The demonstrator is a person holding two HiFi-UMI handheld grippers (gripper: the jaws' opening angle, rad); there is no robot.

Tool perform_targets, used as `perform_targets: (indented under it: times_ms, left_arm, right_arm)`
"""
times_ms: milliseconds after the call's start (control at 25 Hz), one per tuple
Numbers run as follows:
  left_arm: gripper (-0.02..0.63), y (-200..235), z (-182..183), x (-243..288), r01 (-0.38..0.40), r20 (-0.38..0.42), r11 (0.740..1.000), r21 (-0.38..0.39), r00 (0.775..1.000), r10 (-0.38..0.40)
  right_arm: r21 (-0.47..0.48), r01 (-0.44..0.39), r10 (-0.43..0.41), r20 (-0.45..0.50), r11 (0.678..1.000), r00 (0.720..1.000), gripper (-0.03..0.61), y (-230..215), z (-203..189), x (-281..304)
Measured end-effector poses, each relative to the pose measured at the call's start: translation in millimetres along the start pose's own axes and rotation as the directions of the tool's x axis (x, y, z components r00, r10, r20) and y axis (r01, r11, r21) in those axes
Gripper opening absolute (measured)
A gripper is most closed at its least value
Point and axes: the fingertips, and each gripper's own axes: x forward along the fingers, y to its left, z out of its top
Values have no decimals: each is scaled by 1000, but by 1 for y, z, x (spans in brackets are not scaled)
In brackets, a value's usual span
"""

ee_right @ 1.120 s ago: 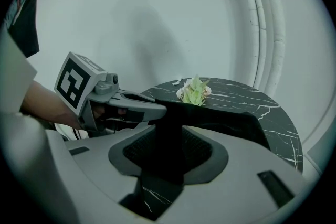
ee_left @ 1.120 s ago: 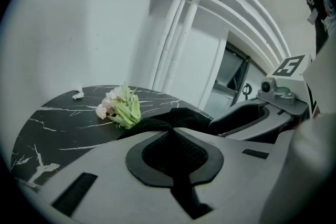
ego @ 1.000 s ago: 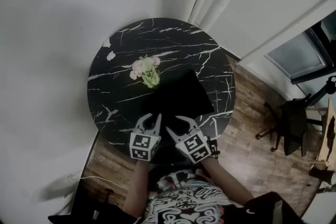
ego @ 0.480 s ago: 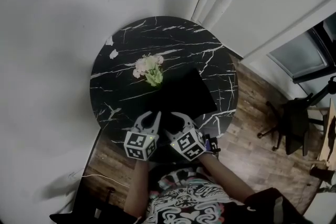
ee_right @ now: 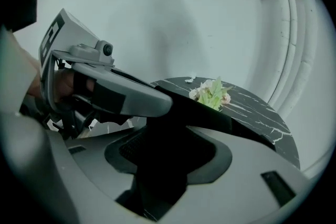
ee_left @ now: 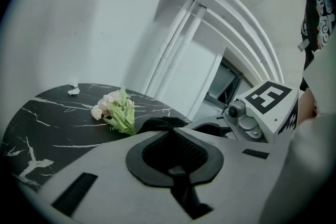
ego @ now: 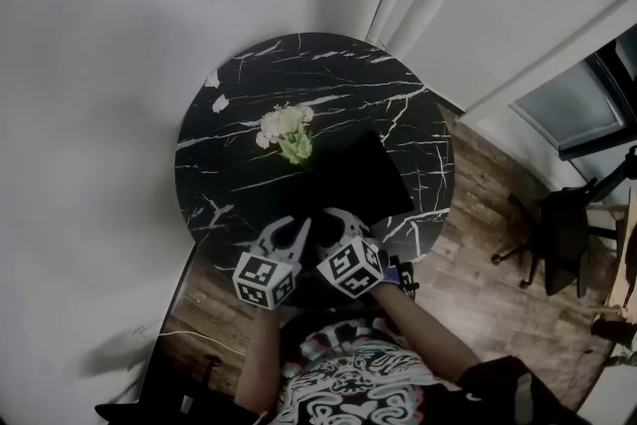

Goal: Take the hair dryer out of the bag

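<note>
Though squeezed fully together at the left gripper, cannot tell whether pinching any cloth: only a dark sliver in the seam behind the tips. Pointed across the round black marble table, with the tips at the near edge of the black bag. Ahead of those tips and a little to the left, a small bunch of pale flowers with green leaves, lying just beside the bag's far-left edge. Farther ahead on the left, a crumpled white scrap near the table's rim.

Close alongside on the right, the right gripper, marker cube turned up toward the head view. Jaws spread wide, having just been opening, with black bag cloth bulging up between them; pads not seen pressing on it, so released rather than grasping.

Of the hair dryer, nothing to make out: only the bag's dark outside showing, flat on the table, running from under both sets of tips ahead and to the right.
</note>
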Motion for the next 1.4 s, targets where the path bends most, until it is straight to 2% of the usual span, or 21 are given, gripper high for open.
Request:
perform_targets:
  times_ms: [80, 120, 160, 200, 440, 640, 1040, 1240, 1400]
  left_arm:
    - [18, -4, 2, 1, 17, 10, 1000, 3, 1000, -17]
    - [18, -5, 3, 2, 22, 14, 1000, 7, 1000, -22]
    - [18, -6, 5, 4, 23, 17, 1000, 15, 1000, -24]
    - [18, -7, 6, 5, 22, 17, 999, 27, 1000, -22]
    - [20, -10, 0, 10, 26, -30, 986, 165, 999, -21]
    - [30, -13, 2, 14, 26, -37, 973, 230, 999, -18]
    - [111, -21, -6, 13, 65, -79, 940, 336, 996, -41]
    - [164, -11, -21, 1, 74, -160, 937, 342, 987, -20]
    - [164, 0, -29, 2, 60, -178, 948, 313, 984, -4]
  right_arm:
    - [-24, 31, -31, 5, 999, 999, 173, -5, 2, -2]
    - [-34, 44, -43, 9, 998, 999, 87, -7, 3, -4]
    - [-43, 50, -50, 12, 998, 999, 47, -8, 4, -5]
    - [-48, 50, -50, 13, 998, 999, 35, -8, 4, -6]
    - [-28, -15, 14, -8, 1000, 1000, 28, -8, -3, -12]
    - [-14, -14, 13, -6, 1000, 1000, 28, -13, -4, -17]
    - [-16, -33, 33, -14, 999, 999, 28, -16, -10, -20]
    - [74, -27, 27, 2, 997, 1000, 28, -25, -10, -27]
    - [74, -30, 29, 13, 997, 999, 28, -29, -5, -29]
